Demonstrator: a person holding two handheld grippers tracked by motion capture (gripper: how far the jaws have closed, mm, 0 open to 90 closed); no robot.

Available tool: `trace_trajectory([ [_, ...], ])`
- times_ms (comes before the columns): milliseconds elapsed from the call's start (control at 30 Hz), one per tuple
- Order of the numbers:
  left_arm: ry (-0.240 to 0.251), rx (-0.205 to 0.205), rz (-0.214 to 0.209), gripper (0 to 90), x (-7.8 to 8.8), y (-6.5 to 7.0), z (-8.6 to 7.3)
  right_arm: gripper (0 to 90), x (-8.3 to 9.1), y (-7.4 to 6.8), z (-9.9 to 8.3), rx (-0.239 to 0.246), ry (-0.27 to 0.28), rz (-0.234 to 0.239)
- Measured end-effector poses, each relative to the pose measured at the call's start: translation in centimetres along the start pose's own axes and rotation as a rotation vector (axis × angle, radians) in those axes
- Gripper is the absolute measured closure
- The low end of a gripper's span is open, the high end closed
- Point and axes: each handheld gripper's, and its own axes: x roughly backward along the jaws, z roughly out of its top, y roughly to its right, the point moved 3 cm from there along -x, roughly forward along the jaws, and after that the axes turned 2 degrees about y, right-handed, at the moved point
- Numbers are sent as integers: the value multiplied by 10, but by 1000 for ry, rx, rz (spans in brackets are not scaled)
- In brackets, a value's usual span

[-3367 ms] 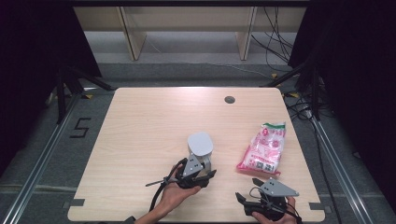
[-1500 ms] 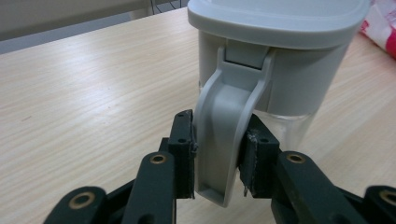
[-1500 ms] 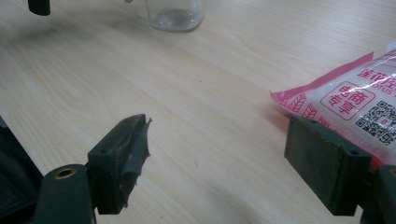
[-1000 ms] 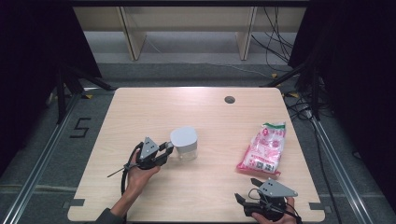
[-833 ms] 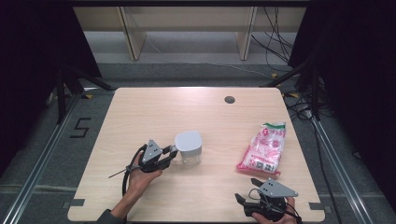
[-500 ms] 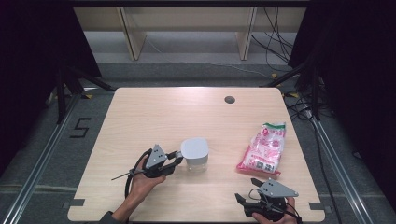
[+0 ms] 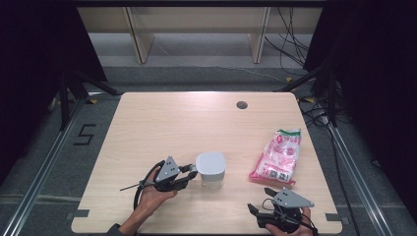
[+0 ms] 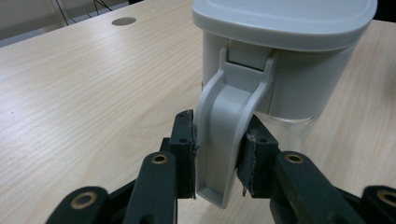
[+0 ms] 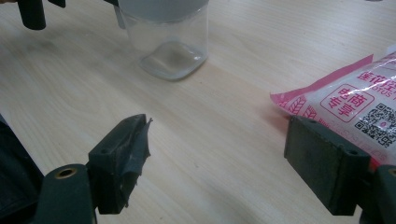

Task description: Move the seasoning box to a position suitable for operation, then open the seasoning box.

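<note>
A clear jar with a grey lid (image 7: pixel 210 168) stands on the wooden table (image 7: pixel 162 123) near its front middle. My left gripper (image 7: pixel 189 174) sits just left of it, shut on the jar's grey side latch (image 8: pixel 223 135); both pads press the latch's flanks. The jar's glass base (image 9: pixel 170 44) is empty. A pink and white packet (image 7: pixel 277 157) lies to the right of the jar. My right gripper (image 7: pixel 260 209) rests near the front right edge, open, with bare table between its jaws and the packet (image 9: pixel 355 100) just beyond its right jaw.
A round cable hole (image 7: pixel 241 104) sits at the far side of the table. A wooden shelf frame (image 7: pixel 196 29) stands on the floor behind, with loose cables (image 7: pixel 290 54) at the back right. Dark curtains flank both sides.
My left gripper has carried the jar rightward and toward the front edge, keeping its hold on the latch. The right gripper and the packet stayed where they were.
</note>
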Motion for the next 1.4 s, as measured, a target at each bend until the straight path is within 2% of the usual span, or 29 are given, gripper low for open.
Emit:
trace_trajectory([
  [300, -1, -3, -26, 690, -1, 4, 0, 228, -1, 1, 0, 3, 9, 9],
  [400, -3, 5, -30, 688, -1, 5, 0, 227, -1, 3, 0, 13, 17, -6],
  [500, -7, 5, -36, 685, -1, 4, 1, 227, 0, 1, -1, -21, 2, 2],
  [567, -11, 5, -38, 684, -1, 4, 1, 227, -1, 3, -1, -3, 19, -3],
  [667, -23, 23, -40, 678, -1, 3, 1, 226, 0, 4, -2, -22, -1, 1],
  [700, -25, 12, -43, 673, -1, 1, 2, 227, 0, 4, -2, -32, 4, -1],
  [733, -23, 32, -39, 663, -1, 2, 1, 227, 1, 5, -2, -18, 9, -7],
  [833, -22, 15, -33, 613, -1, 0, 2, 226, 1, 5, -2, -21, 10, 2],
  [867, -27, 35, -39, 598, 0, -1, 1, 226, 1, 7, -2, -4, 16, -7],
  [900, -36, 28, -48, 575, 0, -2, 1, 227, 1, 7, -2, -3, 15, -8],
  [933, -41, 49, -54, 548, 1, -2, 1, 226, 1, 7, -2, -3, 16, -8],
  [967, -44, 50, -58, 517, 2, -2, 2, 227, 0, 5, -2, -21, 9, 0],
  [1033, -43, 47, -63, 496, 5, -3, 4, 226, 0, 5, -2, -20, 10, 7],
  [1067, -49, 43, -70, 485, 6, -3, 5, 227, 1, 5, -2, -15, 9, -6],
  [1100, -53, 45, -75, 469, 8, -3, 7, 227, 0, 4, -2, -30, 11, 10],
  [1167, -55, 55, -86, 434, 12, -2, 10, 226, 0, 5, -2, -23, 11, -5],
  [1233, -49, 65, -93, 428, 15, -3, 13, 226, 1, 4, -3, -33, 8, -4],
  [1300, -48, 63, -95, 419, 17, -3, 15, 225, 0, 5, -3, -17, 8, 5],
  [1400, -39, 62, -111, 421, 22, -2, 20, 225, 0, 5, -2, -20, 2, 2],
])
